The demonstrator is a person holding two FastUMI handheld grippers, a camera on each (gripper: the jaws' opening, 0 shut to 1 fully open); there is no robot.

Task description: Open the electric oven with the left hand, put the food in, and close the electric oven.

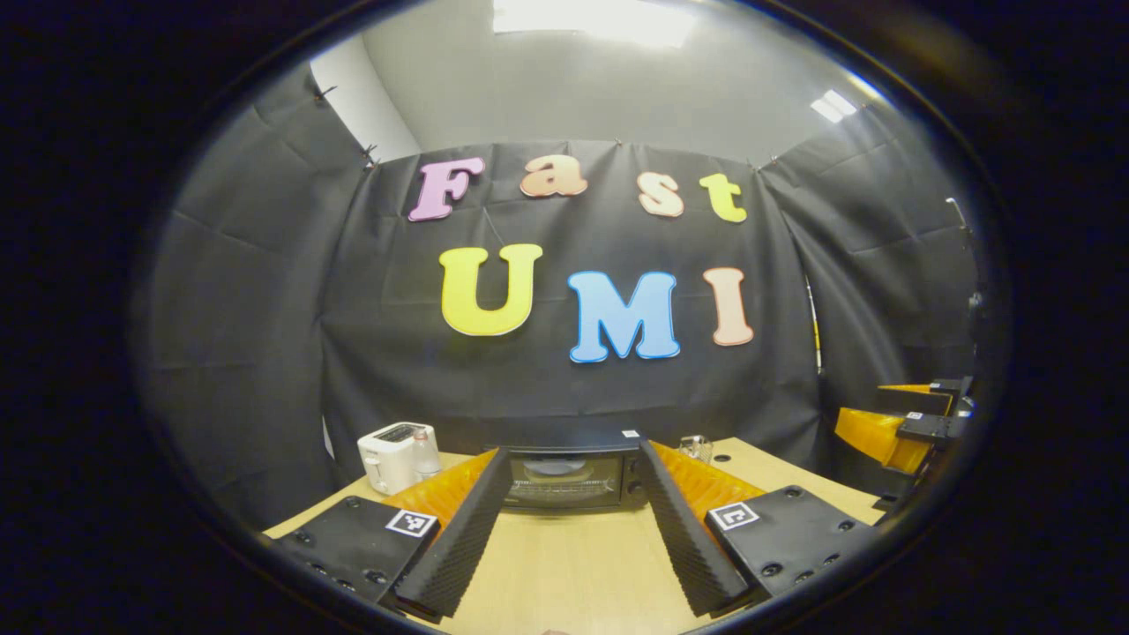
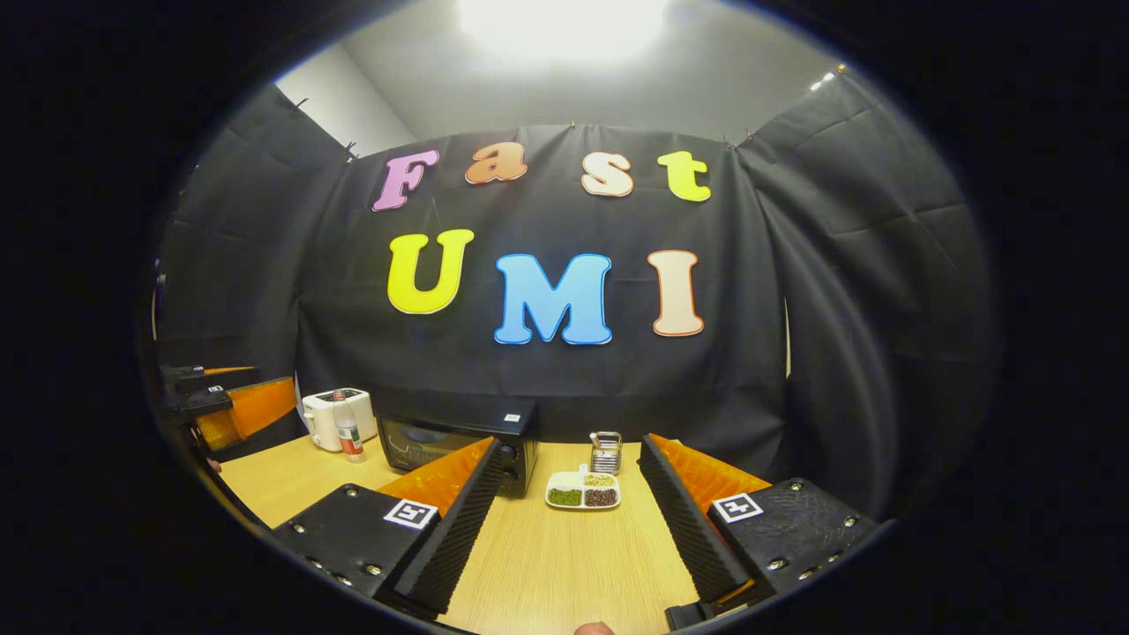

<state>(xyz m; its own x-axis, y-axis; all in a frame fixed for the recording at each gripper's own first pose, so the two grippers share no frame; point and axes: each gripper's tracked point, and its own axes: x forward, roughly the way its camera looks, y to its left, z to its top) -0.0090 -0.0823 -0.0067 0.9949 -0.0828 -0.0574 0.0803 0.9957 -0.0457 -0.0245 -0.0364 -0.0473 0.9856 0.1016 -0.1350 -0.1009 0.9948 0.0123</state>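
Oven (image 1: 569, 476) shut, left claw (image 1: 569, 529) wide (empty)

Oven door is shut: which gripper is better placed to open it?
Left. The left gripper is open and faces the oven head-on; the right gripper faces the food tray.

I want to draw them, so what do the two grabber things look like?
Each hand-held gripper, left and right, has two long fingers with ribbed inner pads, orange backing behind them, and black bolted blocks at the base, each carrying a small square black-and-white marker.
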